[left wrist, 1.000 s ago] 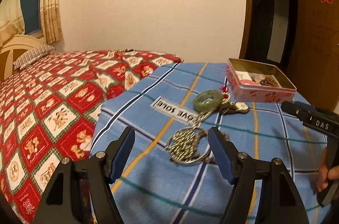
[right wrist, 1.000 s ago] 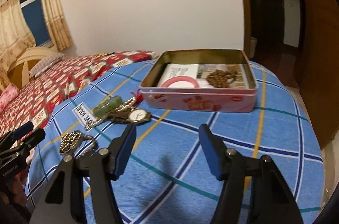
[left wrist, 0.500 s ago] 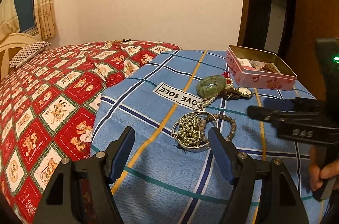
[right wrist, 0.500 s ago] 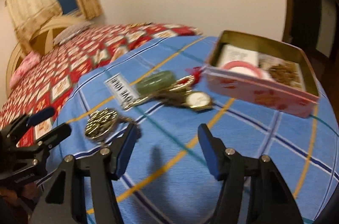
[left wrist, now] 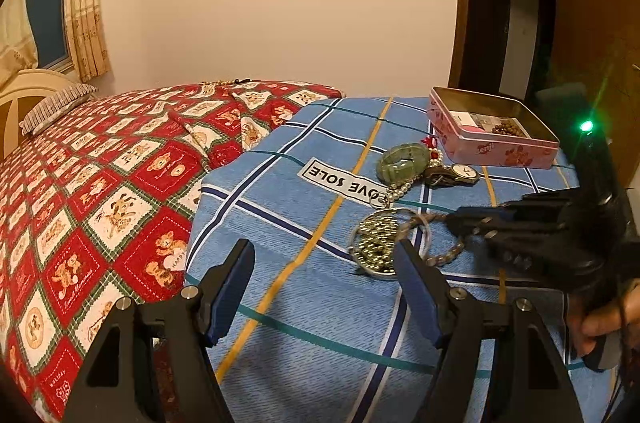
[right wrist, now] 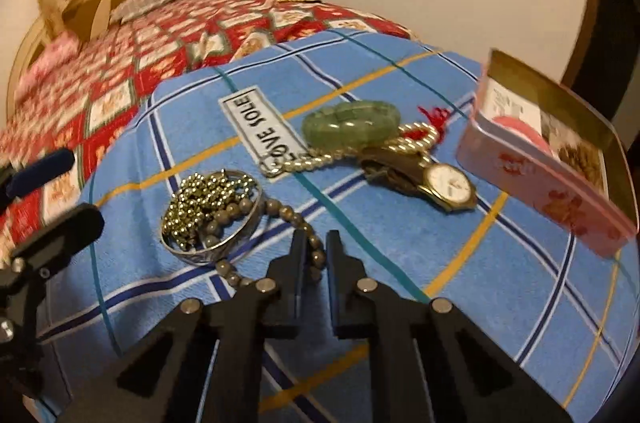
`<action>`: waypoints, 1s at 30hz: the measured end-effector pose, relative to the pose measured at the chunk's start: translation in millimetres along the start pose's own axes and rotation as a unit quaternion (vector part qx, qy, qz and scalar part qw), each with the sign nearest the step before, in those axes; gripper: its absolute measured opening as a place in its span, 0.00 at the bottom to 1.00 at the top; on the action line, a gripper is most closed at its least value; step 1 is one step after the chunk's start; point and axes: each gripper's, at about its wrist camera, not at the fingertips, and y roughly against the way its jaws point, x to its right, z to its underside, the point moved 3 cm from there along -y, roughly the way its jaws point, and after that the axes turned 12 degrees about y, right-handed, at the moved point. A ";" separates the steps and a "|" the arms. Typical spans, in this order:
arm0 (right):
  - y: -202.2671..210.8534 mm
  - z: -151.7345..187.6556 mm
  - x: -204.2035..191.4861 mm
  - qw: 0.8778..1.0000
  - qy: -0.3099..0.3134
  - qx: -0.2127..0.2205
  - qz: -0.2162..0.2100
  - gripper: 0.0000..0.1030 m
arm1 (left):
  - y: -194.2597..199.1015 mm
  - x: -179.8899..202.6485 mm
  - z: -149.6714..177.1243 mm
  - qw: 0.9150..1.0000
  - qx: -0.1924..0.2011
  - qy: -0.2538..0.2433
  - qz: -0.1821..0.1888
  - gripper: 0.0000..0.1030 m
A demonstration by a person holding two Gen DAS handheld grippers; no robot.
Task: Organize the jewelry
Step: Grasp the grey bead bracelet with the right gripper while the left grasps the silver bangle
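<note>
Blue plaid cloth [right wrist: 400, 255] covers the near end of a bed, with a red patterned quilt [left wrist: 100, 191] spreading beyond it toward a pillow [left wrist: 56, 105], curtains and a cream wall. Nearest in the right wrist view, the right tool [right wrist: 316, 255] has its fingers drawn almost together on a grey bead bracelet [right wrist: 280, 219], a few beads showing in the narrow gap between the pads. That bracelet runs from the pads back into a silver bangle [right wrist: 212, 219] lying flat on the cloth, where a heap of small metal ball chain [right wrist: 200, 199] also sits. The left tool [left wrist: 324, 287] hangs over the cloth with its fingers spread wide and nothing between them; its right finger stands just in front of the bangle in its own view. A hand [left wrist: 604, 319] at the right edge of the left wrist view holds the right tool's handle. Farther on lies a white label [right wrist: 260, 131] reading LOVE SOLE, and just beside it a green jade bangle [right wrist: 352, 123] resting on a pearl strand [right wrist: 320, 155] with a red tassel [right wrist: 432, 115]. A gold wristwatch [right wrist: 444, 183] lies touching the pearls. Beyond the watch sits an open pink tin [right wrist: 544, 183] holding a pink ring, brown beads and some paper.
</note>
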 end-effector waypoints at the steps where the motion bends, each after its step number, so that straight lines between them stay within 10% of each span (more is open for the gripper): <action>1: 5.0 3.9 7.6 1.000 -0.015 0.005 0.005 0.10 | -0.1 0.9 -0.1 1.000 0.000 -0.002 0.001 0.70; 15: 98.4 27.1 75.8 0.983 -0.122 0.125 0.053 0.10 | -3.0 35.5 0.5 0.998 -0.008 -0.037 0.047 0.70; 26: 101.5 35.6 83.1 0.981 -0.136 0.130 0.057 0.10 | -17.8 107.6 -1.5 0.982 -0.042 -0.048 0.177 0.69; 30: 105.8 42.2 89.3 0.979 -0.146 0.133 0.058 0.10 | -41.4 125.1 -4.6 0.977 -0.087 -0.049 0.187 0.49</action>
